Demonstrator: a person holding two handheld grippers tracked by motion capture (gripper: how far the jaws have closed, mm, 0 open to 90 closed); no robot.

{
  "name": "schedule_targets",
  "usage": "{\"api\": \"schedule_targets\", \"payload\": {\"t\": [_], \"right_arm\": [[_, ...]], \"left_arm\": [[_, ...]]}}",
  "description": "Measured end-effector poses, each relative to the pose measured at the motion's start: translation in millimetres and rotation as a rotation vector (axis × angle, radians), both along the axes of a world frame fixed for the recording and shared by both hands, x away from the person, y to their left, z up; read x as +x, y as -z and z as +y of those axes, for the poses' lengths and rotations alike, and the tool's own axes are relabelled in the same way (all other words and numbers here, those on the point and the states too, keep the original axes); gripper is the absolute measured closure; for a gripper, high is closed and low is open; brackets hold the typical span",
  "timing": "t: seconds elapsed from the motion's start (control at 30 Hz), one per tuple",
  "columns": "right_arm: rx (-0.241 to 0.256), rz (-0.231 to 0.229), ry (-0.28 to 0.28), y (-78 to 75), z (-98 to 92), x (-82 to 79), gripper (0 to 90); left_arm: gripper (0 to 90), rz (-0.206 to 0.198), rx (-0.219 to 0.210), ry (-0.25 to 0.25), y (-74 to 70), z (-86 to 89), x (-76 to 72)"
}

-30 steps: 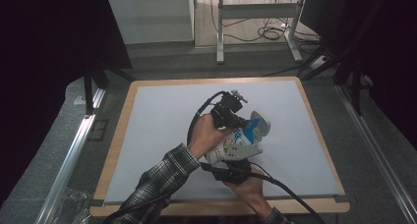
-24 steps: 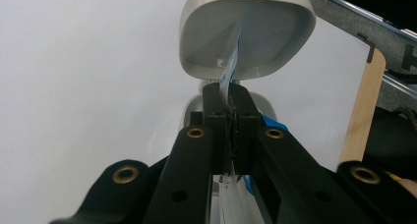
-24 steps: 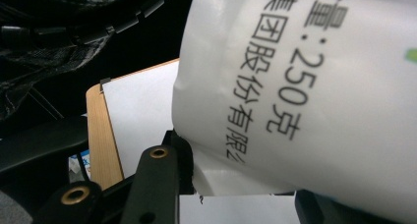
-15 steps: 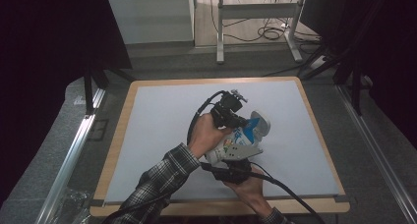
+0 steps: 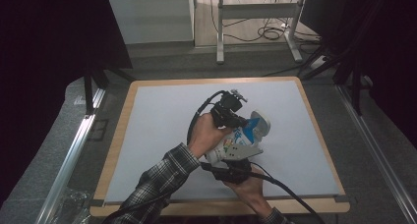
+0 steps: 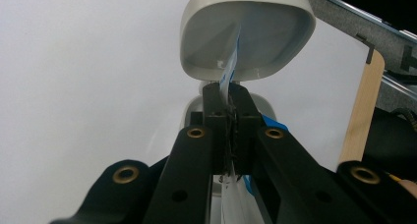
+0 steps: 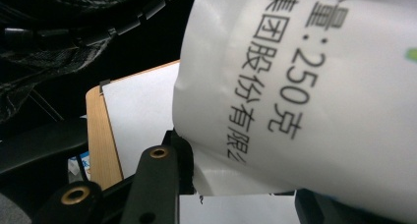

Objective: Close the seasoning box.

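My left claw (image 6: 227, 117) is clamped on the top edge of the white pouch (image 5: 235, 141), held above the tabletop (image 5: 157, 121) beside a white bowl (image 6: 248, 35); my right claw (image 7: 236, 184) grips the pouch's bottom.

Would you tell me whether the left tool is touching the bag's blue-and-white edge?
Touching. The left gripper view shows the left tool with both jaws closed flat on the bag edge, no gap visible, in front of the white bowl.
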State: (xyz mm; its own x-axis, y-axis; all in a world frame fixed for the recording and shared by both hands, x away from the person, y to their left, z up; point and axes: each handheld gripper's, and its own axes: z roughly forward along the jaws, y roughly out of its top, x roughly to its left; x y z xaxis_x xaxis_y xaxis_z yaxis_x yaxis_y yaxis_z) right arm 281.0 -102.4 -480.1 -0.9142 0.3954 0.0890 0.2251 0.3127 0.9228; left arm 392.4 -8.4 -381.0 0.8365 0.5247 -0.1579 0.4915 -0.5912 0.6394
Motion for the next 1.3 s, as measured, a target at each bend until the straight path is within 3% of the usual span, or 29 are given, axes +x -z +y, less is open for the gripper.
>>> {"api": "schedule_targets", "payload": {"t": [1.3], "right_arm": [[0.005,-0.01,0.003,-1.7,0.7,-0.7,64.4]], "left_arm": [[88.1,0.0,0.001,-0.001,-0.1,-0.1,-0.1]]}}
